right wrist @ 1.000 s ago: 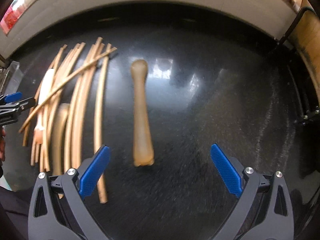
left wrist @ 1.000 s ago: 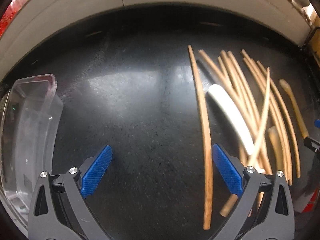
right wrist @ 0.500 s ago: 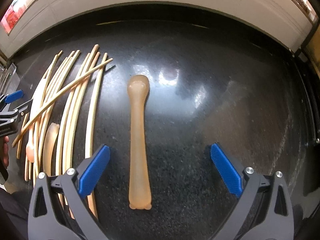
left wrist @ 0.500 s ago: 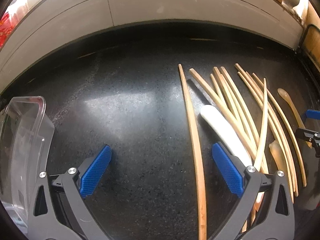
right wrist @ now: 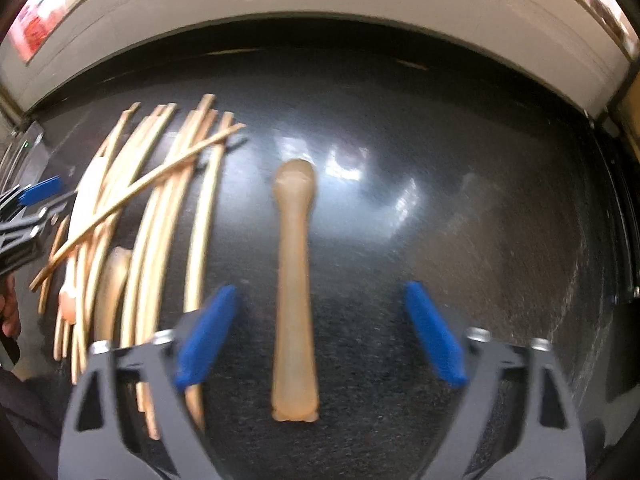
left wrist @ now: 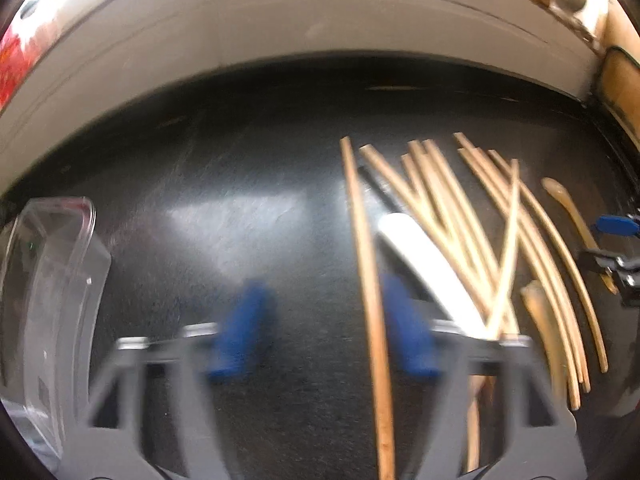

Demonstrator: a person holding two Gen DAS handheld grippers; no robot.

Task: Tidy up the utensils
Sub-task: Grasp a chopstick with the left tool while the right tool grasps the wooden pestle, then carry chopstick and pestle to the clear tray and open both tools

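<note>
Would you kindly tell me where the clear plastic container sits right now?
In the left wrist view, the clear plastic container sits at the far left edge of the black countertop.

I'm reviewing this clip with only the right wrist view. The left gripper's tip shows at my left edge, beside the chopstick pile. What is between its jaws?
Observer: The left gripper has just been closing its jaws. The leftmost chopstick runs between them, near the right pad, and is not yet pinched.
Operator: Is there anywhere to put the utensils?
Observer: Yes, a clear plastic container stands at the left edge of the left wrist view, apart from the chopstick pile.
Operator: What is the pale thing under the pile?
Observer: It is a white utensil with a dark far end, and chopsticks lie across it.
</note>
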